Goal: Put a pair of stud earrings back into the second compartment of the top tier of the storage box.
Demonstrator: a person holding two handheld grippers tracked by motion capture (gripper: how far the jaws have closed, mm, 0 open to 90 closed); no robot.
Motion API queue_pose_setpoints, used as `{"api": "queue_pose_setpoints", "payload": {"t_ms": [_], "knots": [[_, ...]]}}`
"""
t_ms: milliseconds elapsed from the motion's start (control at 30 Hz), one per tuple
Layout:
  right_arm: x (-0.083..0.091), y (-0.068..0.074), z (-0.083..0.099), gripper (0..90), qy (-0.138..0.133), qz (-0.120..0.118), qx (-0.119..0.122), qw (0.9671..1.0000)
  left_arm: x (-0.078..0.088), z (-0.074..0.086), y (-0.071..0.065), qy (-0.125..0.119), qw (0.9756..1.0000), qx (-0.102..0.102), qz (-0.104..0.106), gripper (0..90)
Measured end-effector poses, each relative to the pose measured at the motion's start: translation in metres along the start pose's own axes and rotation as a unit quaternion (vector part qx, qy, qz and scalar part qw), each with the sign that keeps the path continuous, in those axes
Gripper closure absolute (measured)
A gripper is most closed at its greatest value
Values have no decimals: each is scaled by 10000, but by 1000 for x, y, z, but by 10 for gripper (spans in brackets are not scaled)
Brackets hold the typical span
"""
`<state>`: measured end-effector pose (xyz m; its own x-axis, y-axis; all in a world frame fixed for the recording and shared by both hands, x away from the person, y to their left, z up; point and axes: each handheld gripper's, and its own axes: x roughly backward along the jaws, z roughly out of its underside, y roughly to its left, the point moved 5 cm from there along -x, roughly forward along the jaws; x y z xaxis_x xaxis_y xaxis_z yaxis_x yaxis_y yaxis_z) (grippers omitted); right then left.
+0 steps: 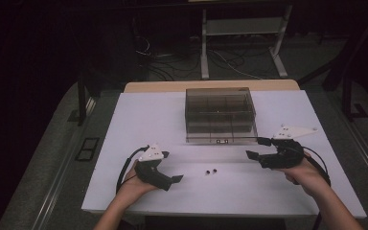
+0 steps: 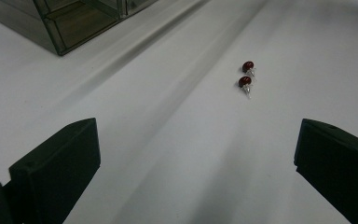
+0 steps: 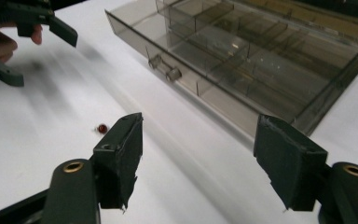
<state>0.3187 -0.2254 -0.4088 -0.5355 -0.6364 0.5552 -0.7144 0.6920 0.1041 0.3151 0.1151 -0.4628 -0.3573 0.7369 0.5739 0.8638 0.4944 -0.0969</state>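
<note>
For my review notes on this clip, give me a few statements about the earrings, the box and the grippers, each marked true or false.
1. Two small red earrings lie on the white table between the grippers. True.
2. The left gripper is shut on an earring. False: its jaws stand wide apart with nothing between them.
3. The clear compartment box sits at the far side of the table. True.
4. The earrings are inside a compartment of the box. False: they lie on the bare table, nearer the person than the box.
5. The right gripper is open and holds nothing. True.
</note>
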Motion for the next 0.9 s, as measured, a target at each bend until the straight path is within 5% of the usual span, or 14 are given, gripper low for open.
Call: {"api": "queue_pose_setpoints", "payload": {"t_ms": [400, 900], "knots": [[7, -4, 29, 279, 25, 83, -15, 10000, 1, -2, 1, -73, 9999, 92, 29, 0], [-9, -5, 58, 225, 168, 309, 43, 9994, -1, -10, -5, -135, 9999, 73, 72, 0]]}}
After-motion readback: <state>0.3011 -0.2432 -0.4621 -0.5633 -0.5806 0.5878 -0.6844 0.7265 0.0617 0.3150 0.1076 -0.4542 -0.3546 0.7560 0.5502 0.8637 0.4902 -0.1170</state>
